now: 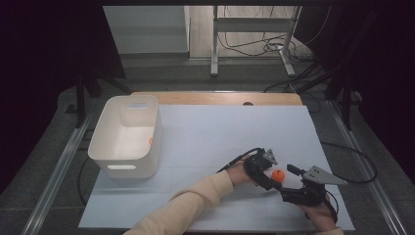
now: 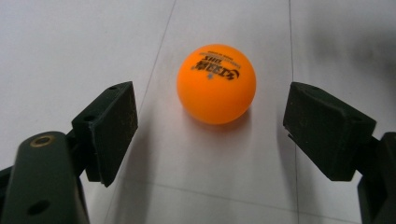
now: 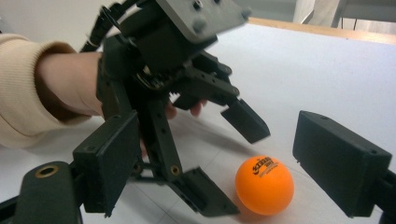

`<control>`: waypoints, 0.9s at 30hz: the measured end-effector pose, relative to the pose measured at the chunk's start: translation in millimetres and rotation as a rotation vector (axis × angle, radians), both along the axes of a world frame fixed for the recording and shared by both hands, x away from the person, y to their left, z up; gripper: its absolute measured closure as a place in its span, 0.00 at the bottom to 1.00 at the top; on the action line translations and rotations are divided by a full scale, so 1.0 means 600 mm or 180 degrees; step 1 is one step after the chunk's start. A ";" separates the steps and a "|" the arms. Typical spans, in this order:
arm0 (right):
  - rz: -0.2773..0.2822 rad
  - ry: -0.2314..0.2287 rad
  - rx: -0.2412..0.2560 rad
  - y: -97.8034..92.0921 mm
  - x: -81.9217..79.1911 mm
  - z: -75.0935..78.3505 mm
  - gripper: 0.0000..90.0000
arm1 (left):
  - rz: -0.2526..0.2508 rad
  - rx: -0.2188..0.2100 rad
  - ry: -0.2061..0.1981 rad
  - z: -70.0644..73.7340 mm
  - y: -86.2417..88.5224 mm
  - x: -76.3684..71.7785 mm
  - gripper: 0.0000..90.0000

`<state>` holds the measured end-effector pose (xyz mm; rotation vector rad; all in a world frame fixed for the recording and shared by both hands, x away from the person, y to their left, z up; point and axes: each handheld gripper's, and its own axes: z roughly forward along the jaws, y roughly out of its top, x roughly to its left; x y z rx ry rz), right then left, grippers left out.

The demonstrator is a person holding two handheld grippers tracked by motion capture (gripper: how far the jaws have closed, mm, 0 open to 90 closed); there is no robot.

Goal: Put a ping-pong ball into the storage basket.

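High view: one orange ball [image 1: 278, 175] lies on the white table [image 1: 220, 137] between two wide-spread tools, left gripper [image 1: 270, 176] and right gripper [image 1: 289, 182]; one white bin [image 1: 128, 134] sits well apart.

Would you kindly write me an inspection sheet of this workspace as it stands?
Surface: white sheet over a wooden table.
Job's things: orange ball on the sheet; white bin at far left, something orange inside.
Clutter: nothing seen.
Grippers: left tongs open, straddling the ball without touching; right tongs open, close beside.
Cables: one trails from each gripper; more lie on the floor beyond.
Surroundings: metal table legs, dark curtains at the sides.
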<state>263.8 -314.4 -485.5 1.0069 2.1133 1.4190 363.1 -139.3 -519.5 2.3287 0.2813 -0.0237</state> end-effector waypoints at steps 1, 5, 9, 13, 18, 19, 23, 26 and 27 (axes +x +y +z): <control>0.0000 -0.0002 0.0010 0.000 0.000 0.001 0.17 | -0.0014 0.0006 -0.0011 -0.001 -0.002 0.000 0.22; -0.0018 -0.0008 0.0023 -0.003 0.000 0.002 0.18 | -0.0015 -0.0009 -0.0003 -0.004 -0.009 0.003 0.24; -0.0028 -0.0005 0.0037 -0.005 0.000 0.002 0.18 | -0.0042 -0.0039 0.0010 -0.006 -0.010 0.004 0.28; -0.0028 -0.0011 0.0024 -0.005 0.000 0.002 0.18 | -0.0059 -0.0070 -0.0025 -0.006 -0.009 0.005 0.42; -0.0036 -0.0011 0.0027 -0.006 0.000 0.002 0.18 | -0.0103 -0.0135 -0.0029 -0.005 -0.006 0.005 0.56; -0.0036 -0.0012 0.0028 -0.006 0.000 0.002 0.18 | -0.0121 -0.0108 -0.0051 -0.005 -0.006 0.005 0.56; -0.0044 -0.0018 0.0037 -0.006 0.000 0.002 0.18 | -0.0091 -0.0121 -0.0063 -0.001 -0.001 0.006 0.56; -0.0044 -0.0007 0.0037 -0.007 0.000 0.002 0.18 | -0.0088 -0.0110 -0.0091 0.004 0.004 0.006 0.56; -0.0044 -0.0004 0.0037 -0.007 0.000 0.002 0.18 | -0.0058 -0.0114 -0.0075 0.009 0.010 0.006 0.56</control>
